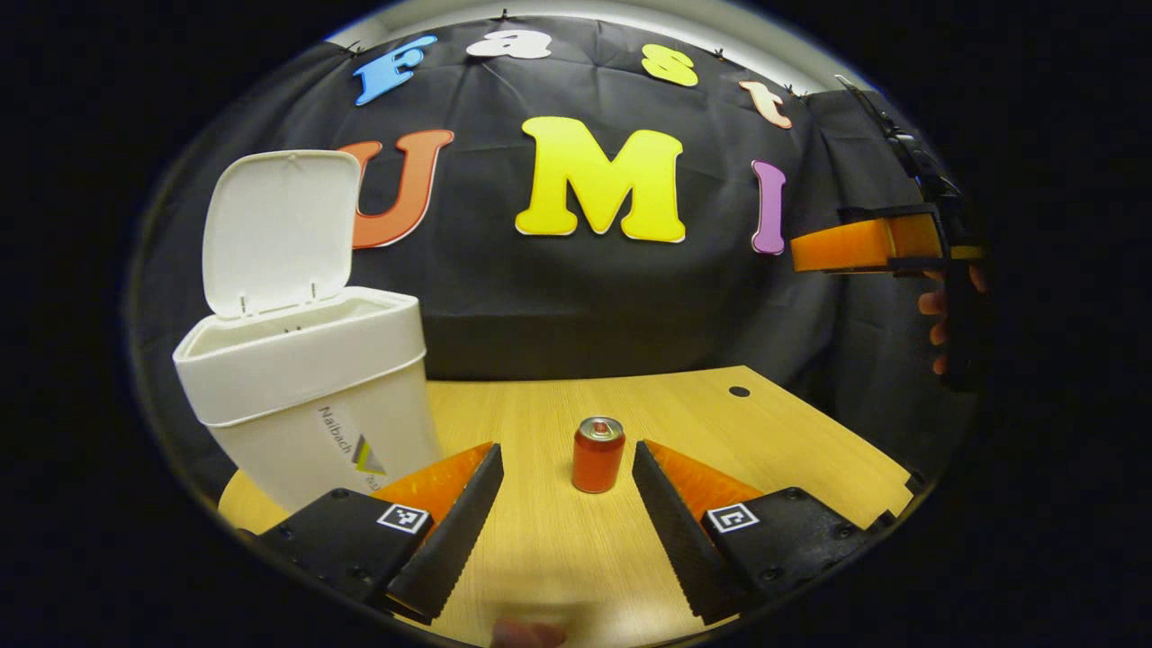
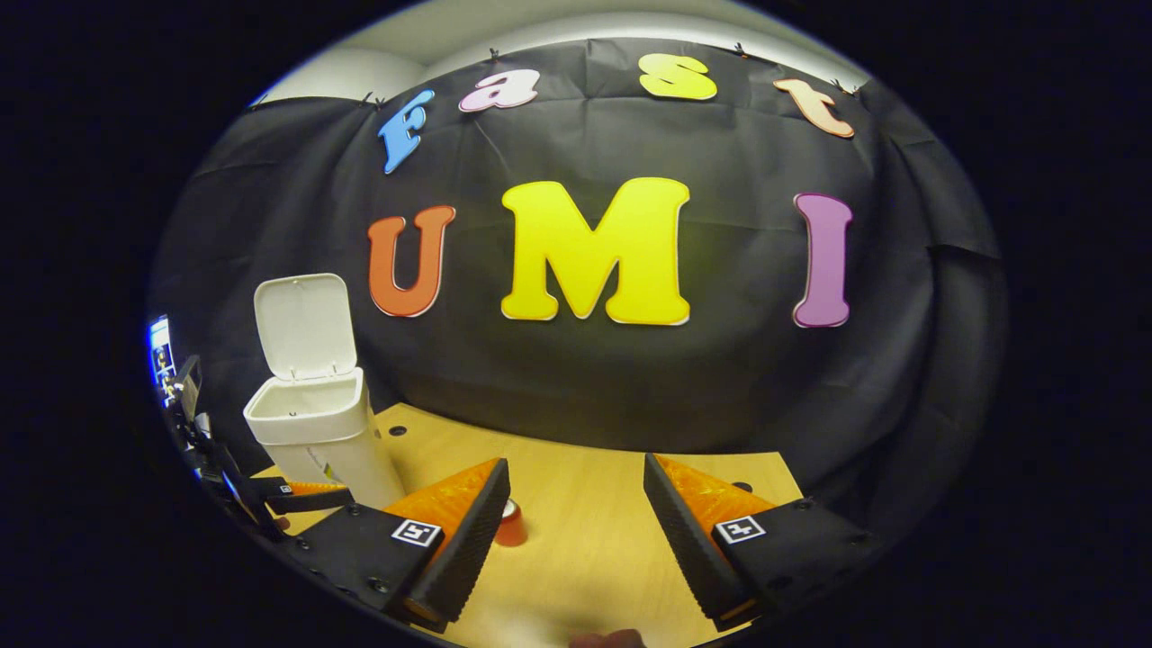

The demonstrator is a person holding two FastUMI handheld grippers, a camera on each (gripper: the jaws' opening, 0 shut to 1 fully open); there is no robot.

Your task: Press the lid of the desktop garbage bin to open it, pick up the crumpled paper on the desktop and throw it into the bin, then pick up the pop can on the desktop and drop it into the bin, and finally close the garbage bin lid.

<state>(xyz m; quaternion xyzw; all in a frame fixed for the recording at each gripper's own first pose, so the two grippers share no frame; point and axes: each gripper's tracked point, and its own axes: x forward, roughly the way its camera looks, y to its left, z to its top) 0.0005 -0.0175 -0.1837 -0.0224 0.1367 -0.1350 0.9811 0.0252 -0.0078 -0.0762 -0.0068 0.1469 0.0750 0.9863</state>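
Two grippers are seen held above a light wooden desktop (image 1: 774, 423). In the left gripper view, the left gripper (image 1: 567, 504) is spread wide open and nothing is gripped between its fingers. A red pop can (image 1: 598, 454) stands upright on the desktop just ahead of the fingertips, at about 12 o'clock from the gap between them, untouched by either finger. At about 10 o'clock from the can, the white desktop garbage bin (image 1: 306, 396) is seen with its lid (image 1: 279, 229) raised upright behind the open mouth. Whether the crumpled paper lies inside cannot be told. At roughly 2 o'clock from the can, near the edge of the same view, the other gripper is seen high above the desktop, with the fingers of a hand (image 1: 936, 328) wrapped around its handle.

In the right gripper view, the right gripper (image 2: 571, 517) is likewise held wide open with nothing in its grasp. The pop can (image 2: 511, 524) is partly hidden behind its left finger. The bin (image 2: 315, 432) stands at about 10 o'clock from the can, well apart from this gripper, its lid (image 2: 301, 324) upright. The left gripper is seen low at about 9 o'clock, just beside the bin's base.
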